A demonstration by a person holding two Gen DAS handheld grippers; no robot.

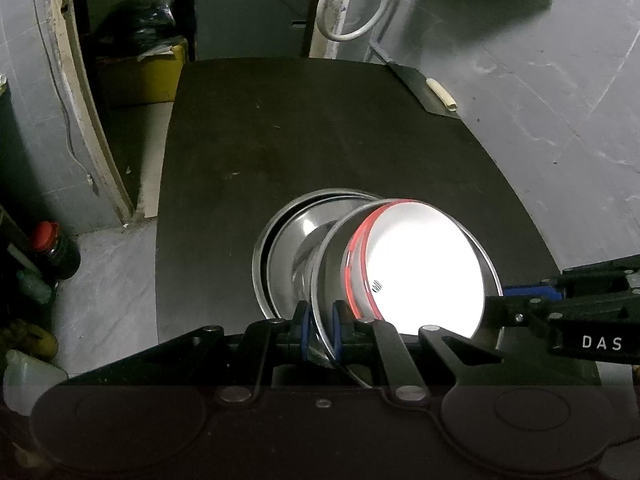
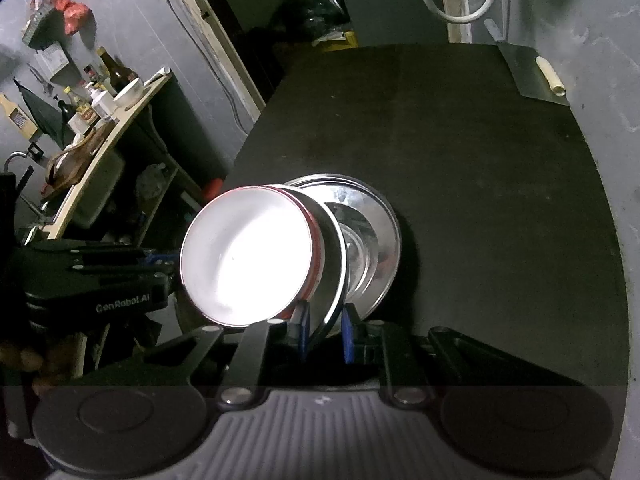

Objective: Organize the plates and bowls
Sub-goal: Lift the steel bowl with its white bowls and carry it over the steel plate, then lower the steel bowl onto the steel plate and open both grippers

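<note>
Though gripped, steel plate tilted sideways

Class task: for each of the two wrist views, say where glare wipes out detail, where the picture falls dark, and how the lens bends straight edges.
Left wrist view: glare bleaches the white bowl; the black table looks dim, its edges bowed by the fisheye. Right wrist view: the same bowl is blown out, the metal plates carry bright reflections, the shelf leans, and the corners go black.

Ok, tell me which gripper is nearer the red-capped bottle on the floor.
Left. The left gripper holds the plate on the bottle's side; the right gripper is across the plate.
</note>
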